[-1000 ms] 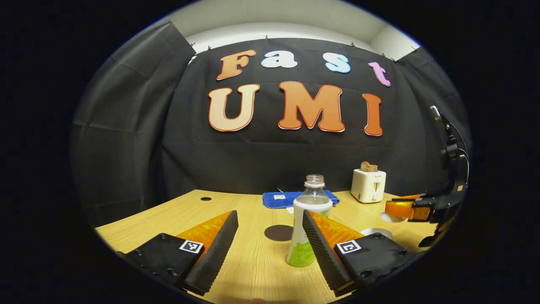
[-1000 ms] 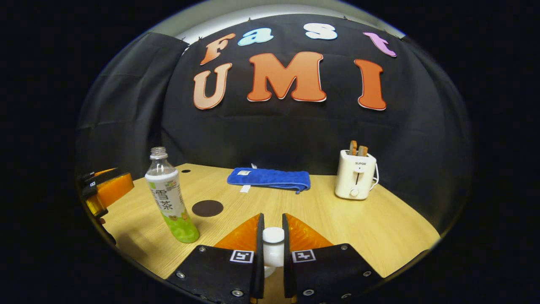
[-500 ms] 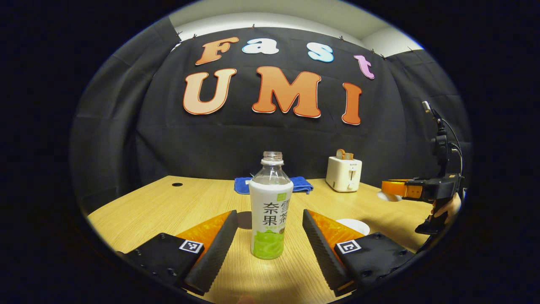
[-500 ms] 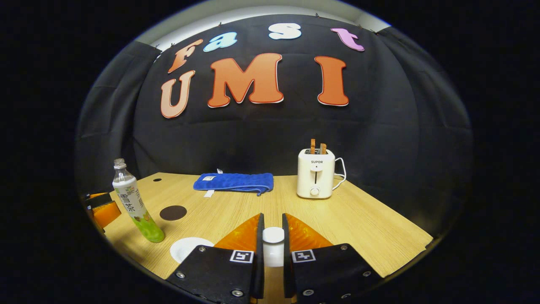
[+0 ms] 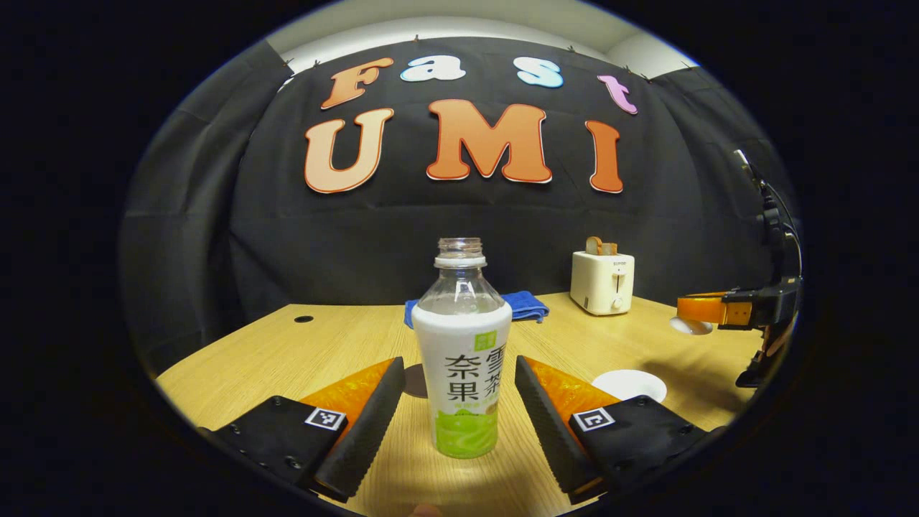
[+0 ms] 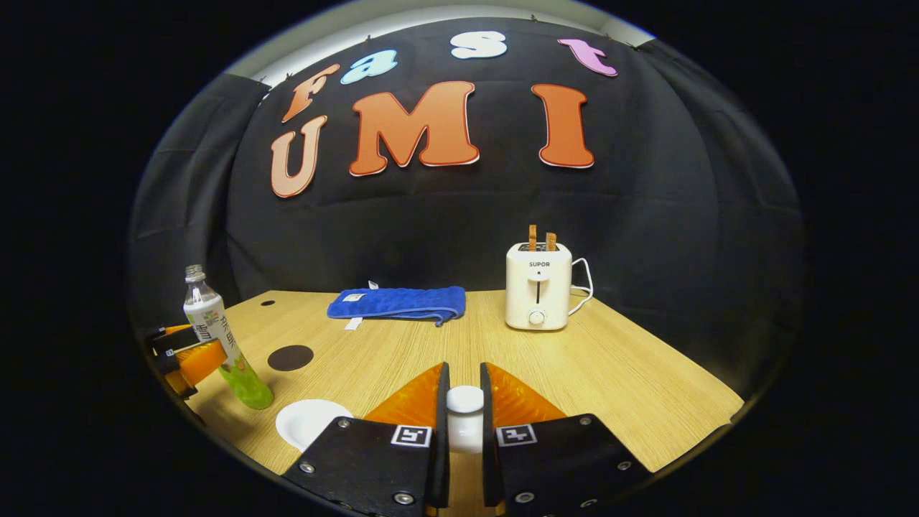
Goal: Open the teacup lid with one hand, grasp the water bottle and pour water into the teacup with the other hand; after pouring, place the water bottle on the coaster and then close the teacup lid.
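Reaching for the water bottle, the left gripper stands spread wide with the bottle upright between its fingers, neither touching yet; next it must close squarely on the label. The right gripper is clenched on the teacup lid, held off to the side. The teacup, probably open, sits below and left of it, the coaster beyond, with bare tabletop all around.

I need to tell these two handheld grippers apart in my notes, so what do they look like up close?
They look alike. The left gripper has wedge-shaped fingers with ribbed inner pads, translucent outer shells, black bolted base plates and a square black-and-white marker tag on each. The right gripper shows the same plates and tags; seen from the left gripper view, a cable runs above it.
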{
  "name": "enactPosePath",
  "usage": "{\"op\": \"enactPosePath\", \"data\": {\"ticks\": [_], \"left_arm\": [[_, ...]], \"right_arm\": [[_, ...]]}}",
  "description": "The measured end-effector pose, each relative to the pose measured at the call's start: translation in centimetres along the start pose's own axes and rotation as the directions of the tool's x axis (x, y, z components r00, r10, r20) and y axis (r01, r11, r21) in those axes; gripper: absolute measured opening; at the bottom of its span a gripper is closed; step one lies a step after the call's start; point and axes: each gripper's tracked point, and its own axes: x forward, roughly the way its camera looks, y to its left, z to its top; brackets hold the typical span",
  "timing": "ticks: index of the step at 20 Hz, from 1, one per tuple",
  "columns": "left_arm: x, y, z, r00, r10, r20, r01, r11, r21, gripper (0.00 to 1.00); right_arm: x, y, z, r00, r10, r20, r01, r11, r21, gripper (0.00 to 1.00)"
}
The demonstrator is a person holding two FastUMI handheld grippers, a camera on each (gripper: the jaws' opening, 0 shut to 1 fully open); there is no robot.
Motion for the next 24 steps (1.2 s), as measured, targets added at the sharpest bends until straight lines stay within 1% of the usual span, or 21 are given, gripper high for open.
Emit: {"op": "enactPosePath", "data": {"ticks": [3, 6, 7, 8, 9, 11, 12, 13, 15, 16, 18, 19, 21, 22, 24], "left_arm": [[1.0, 0.0, -0.5, 1.0, 0.007, -0.018, -0.008, 1.0, -0.013, 0.99], [1.6, 0.2, -0.9, 0.999, 0.01, -0.032, -0.011, 1.0, -0.001, 0.99], [2.0, 0.3, -1.1, 0.999, 0.013, -0.038, -0.013, 1.0, 0.011, 0.94], [1.9, 0.2, -1.2, 0.999, 0.012, -0.043, -0.011, 1.0, 0.026, 0.77], [1.9, 0.0, -1.2, 0.999, -0.001, -0.036, 0.003, 0.999, 0.044, 0.72], [1.8, -0.1, -0.9, 0.999, -0.009, -0.038, 0.012, 0.996, 0.086, 0.69], [1.9, -0.2, -1.0, 0.999, -0.011, -0.039, 0.015, 0.994, 0.107, 0.63], [1.8, -0.4, -0.8, 0.999, -0.015, -0.041, 0.02, 0.992, 0.126, 0.63], [1.7, -0.4, -0.7, 0.998, -0.02, -0.056, 0.03, 0.985, 0.172, 0.58], [1.6, -0.4, -0.4, 0.998, -0.022, -0.06, 0.034, 0.979, 0.202, 0.59], [1.3, -0.2, 0.4, 0.998, -0.019, -0.057, 0.034, 0.96, 0.277, 0.6], [1.2, 0.1, 0.7, 0.999, -0.01, -0.053, 0.027, 0.946, 0.324, 0.59], [1.1, 0.7, 1.3, 0.999, 0.015, -0.041, 0.004, 0.905, 0.426, 0.59], [1.1, 0.7, 1.3, 0.999, 0.02, -0.048, 0.005, 0.881, 0.473, 0.6], [0.9, 0.5, 0.9, 0.998, 0.016, -0.063, 0.022, 0.829, 0.559, 0.59]], "right_arm": [[0.1, -0.5, -0.3, 1.0, -0.002, -0.008, 0.002, 1.0, 0.012, 0.18], [0.4, -0.6, -0.9, 1.0, -0.004, -0.025, 0.004, 1.0, 0.021, 0.18], [0.3, -0.7, -0.8, 1.0, -0.003, -0.025, 0.004, 1.0, 0.021, 0.18], [0.3, -0.7, -0.7, 1.0, -0.002, -0.022, 0.002, 1.0, 0.025, 0.18], [0.3, -0.7, -0.6, 1.0, 0.0, -0.02, 0.001, 1.0, 0.029, 0.18], [0.1, -0.8, -0.6, 1.0, -0.002, -0.018, 0.002, 1.0, 0.03, 0.18], [0.1, -0.8, -0.5, 1.0, -0.002, -0.018, 0.003, 1.0, 0.031, 0.18], [0.1, -0.9, -0.5, 1.0, -0.001, -0.017, 0.001, 0.999, 0.033, 0.18], [-0.1, -1.1, -0.2, 1.0, 0.0, -0.01, 0.001, 0.999, 0.04, 0.18], [-0.1, -1.2, -0.1, 1.0, -0.002, -0.007, 0.002, 0.999, 0.043, 0.18], [-0.3, -1.8, 0.2, 1.0, -0.009, 0.0, 0.009, 0.999, 0.053, 0.18], [-0.4, -2.1, 0.4, 1.0, -0.014, 0.002, 0.013, 0.998, 0.06, 0.18], [-0.5, -2.5, 0.6, 1.0, -0.021, 0.006, 0.02, 0.997, 0.071, 0.18], [-0.6, -2.7, 0.5, 1.0, -0.024, 0.006, 0.024, 0.997, 0.076, 0.18], [-0.8, -3.0, 0.7, 0.999, -0.032, 0.014, 0.031, 0.996, 0.08, 0.18]]}}
